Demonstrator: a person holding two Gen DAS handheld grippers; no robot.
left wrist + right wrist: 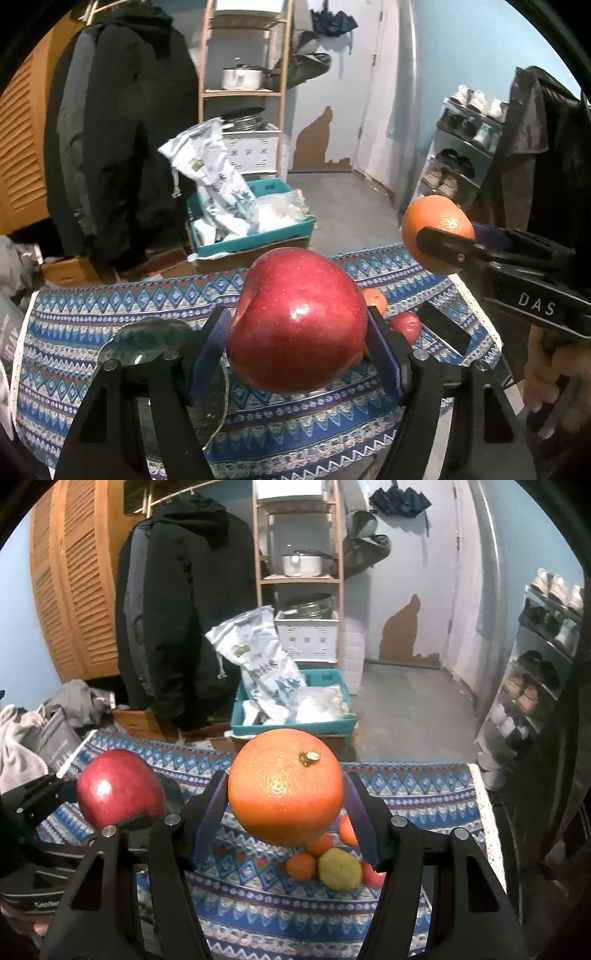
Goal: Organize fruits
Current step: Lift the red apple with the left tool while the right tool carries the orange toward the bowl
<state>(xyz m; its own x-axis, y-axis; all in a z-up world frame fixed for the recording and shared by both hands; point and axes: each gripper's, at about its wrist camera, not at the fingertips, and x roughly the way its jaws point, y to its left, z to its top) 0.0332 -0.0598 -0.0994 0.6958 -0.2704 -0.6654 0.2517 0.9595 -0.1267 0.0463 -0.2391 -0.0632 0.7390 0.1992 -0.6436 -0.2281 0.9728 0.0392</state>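
Two fruits held aloft over the desk

The red apple (297,321) is clamped in the left tool (295,343), the orange (286,786) in the right tool (284,812); smaller fruits (332,864) lie on the patterned cloth (258,904) below.

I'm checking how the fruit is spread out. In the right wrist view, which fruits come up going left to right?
Red apple held in the left tongs → big orange held in the right tongs. On the patterned cloth below: small orange → lemon.
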